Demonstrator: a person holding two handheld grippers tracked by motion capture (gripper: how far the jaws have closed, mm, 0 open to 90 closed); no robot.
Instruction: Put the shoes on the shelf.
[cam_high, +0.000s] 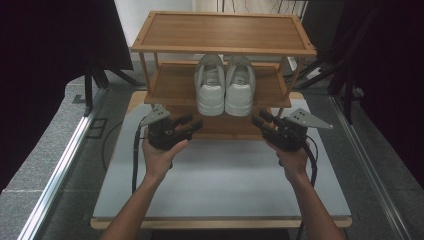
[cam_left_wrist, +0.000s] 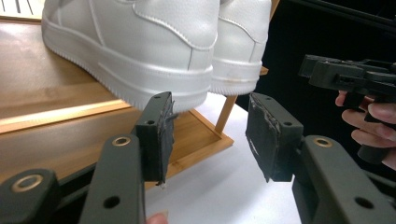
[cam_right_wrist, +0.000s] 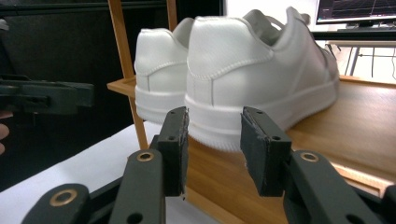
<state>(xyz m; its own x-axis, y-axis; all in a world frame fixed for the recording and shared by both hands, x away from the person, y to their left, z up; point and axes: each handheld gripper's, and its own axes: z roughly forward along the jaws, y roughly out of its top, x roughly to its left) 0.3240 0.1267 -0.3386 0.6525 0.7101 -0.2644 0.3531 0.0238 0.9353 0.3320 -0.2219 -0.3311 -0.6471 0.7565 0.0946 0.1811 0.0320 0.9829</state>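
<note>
Two white sneakers stand side by side on the middle shelf of a wooden rack (cam_high: 165, 85), heels toward me and jutting over its front edge: the left sneaker (cam_high: 209, 85) and the right sneaker (cam_high: 240, 85). My left gripper (cam_high: 194, 124) hovers just below and left of the left heel, jaws open and empty; in its own view the left gripper (cam_left_wrist: 210, 135) sits under the heel (cam_left_wrist: 154, 70). My right gripper (cam_high: 259, 120) is held just right of the right heel, also open and empty. In the right gripper view the right gripper (cam_right_wrist: 214, 144) points at that heel (cam_right_wrist: 233, 74).
The rack's top shelf (cam_high: 225, 31) is bare and overhangs the shoes. A lower shelf (cam_high: 225, 131) lies behind the grippers. The rack stands on a pale tabletop (cam_high: 220, 180). Dark curtains and stand legs flank both sides.
</note>
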